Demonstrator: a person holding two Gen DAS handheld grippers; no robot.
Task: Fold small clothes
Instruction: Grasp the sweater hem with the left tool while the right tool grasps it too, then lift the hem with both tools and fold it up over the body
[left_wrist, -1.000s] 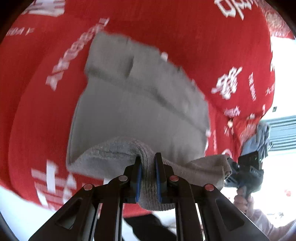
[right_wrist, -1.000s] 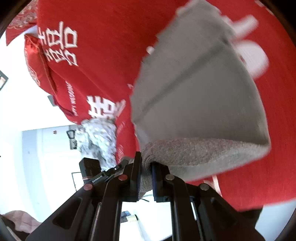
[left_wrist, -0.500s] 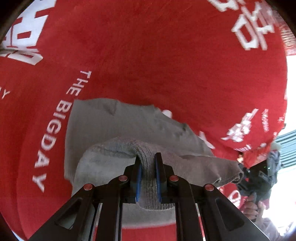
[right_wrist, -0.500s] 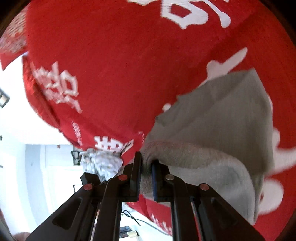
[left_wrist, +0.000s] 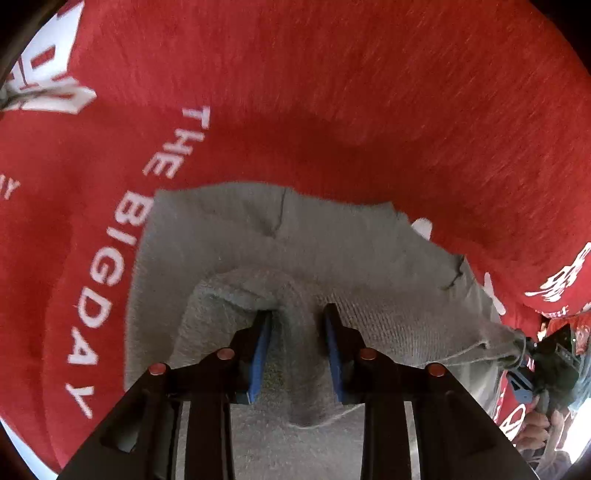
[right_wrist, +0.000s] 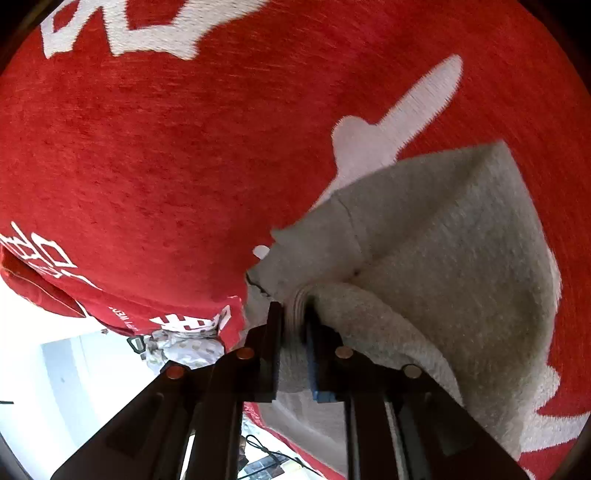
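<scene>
A grey knit garment (left_wrist: 332, 251) lies folded over on a red blanket (left_wrist: 332, 92) with white lettering. My left gripper (left_wrist: 298, 317) points steeply down at its near folded edge. Its jaws are opening, and a raised ridge of the cloth stands between the pads, loose. In the right wrist view the same garment (right_wrist: 461, 240) spreads out to the right. My right gripper (right_wrist: 293, 314) still pinches a layered corner of it while its jaws begin opening. From the left wrist view, the right gripper (left_wrist: 524, 347) shows at the far right with the corner stretched to it.
The red blanket (right_wrist: 184, 147) fills most of both views and drops off at its edge on the lower left. A patterned whitish cloth lump (right_wrist: 184, 347) sits just past that edge. A person's hand (left_wrist: 535, 424) holds the right gripper's handle.
Both grippers carried the garment's near edge forward and down, laying it over the far part. The left jaws have parted from the cloth; the right jaws have widened slightly.
</scene>
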